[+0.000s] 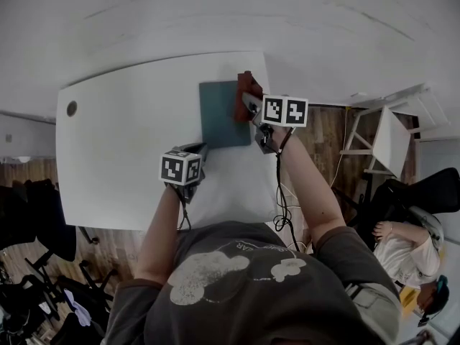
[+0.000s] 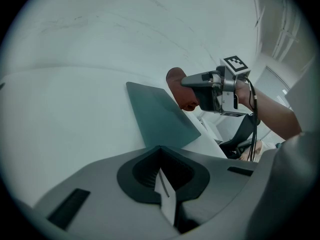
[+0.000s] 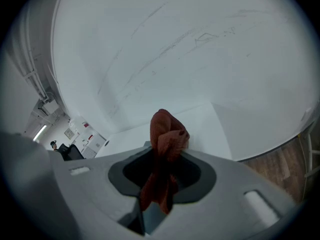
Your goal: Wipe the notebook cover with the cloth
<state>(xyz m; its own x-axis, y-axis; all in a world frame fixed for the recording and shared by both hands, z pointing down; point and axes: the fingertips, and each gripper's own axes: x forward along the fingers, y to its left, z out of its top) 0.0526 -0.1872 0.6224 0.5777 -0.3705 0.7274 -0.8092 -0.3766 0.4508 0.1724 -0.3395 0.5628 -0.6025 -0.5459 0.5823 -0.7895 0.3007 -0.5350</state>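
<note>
The notebook (image 1: 224, 113) is lying flat and closed on the white table (image 1: 115, 142), showing a plain dark teal cover with nothing printed on it that can be made out. At the notebook's right edge, toward its far corner, the cloth (image 1: 243, 96) is sitting as a rust-red bunched wad; whether it is pressing on the cover or hanging just clear of it cannot be told. The right gripper (image 1: 251, 106) is carrying that cloth, its fingers clamping on the twisted fabric so that a folded lump is sticking out past them. This gripper is reaching in from the notebook's right side, lying nearly level, with the bare right forearm stretching out long behind it. The left gripper (image 1: 200, 149) is staying just off the notebook's near left corner, low over the table, its fingers pressing together with nothing between them and pointing toward the notebook, the left forearm running straight back to the person's body.
</note>
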